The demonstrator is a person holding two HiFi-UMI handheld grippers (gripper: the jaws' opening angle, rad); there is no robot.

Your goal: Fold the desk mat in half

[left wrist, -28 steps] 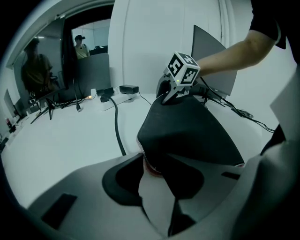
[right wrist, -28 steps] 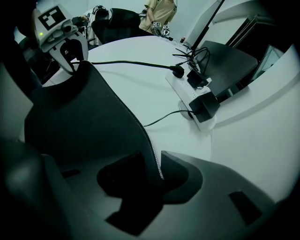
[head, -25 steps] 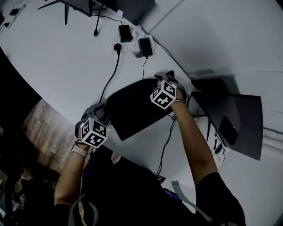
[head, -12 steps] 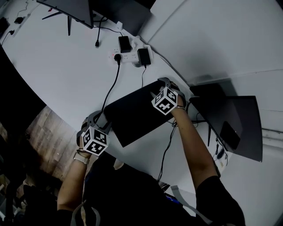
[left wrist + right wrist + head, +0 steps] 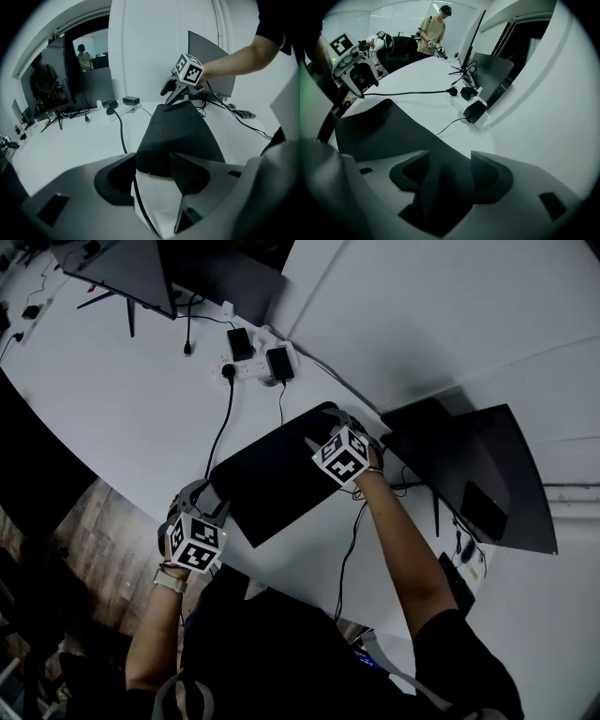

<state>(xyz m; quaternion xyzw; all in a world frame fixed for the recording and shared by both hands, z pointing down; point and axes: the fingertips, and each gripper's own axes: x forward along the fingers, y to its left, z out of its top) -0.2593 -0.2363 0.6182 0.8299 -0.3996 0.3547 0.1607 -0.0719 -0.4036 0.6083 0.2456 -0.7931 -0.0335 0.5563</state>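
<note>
Item: desk mat (image 5: 272, 479), black, doubled over, flat on the worktop (image 5: 122, 399). My left tongs (image 5: 152, 161) at its 8 o'clock, my right tongs (image 5: 450, 168) at 2 o'clock. Both have just opened and now stand spread, mat edge between them, unpinched. Fold, by my judgement, complete.

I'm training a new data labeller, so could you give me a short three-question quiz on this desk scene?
1. True or false: a laptop sits on the desk mat.
2. The black cable running beside the mat plugs into: A) the power strip; B) a keyboard; C) a lamp.
3. Are the right hand-held gripper's jaws apart or together?
Key: 1 false; 2 A; 3 apart: they have just been opening, with the mat between them but not gripped.
</note>
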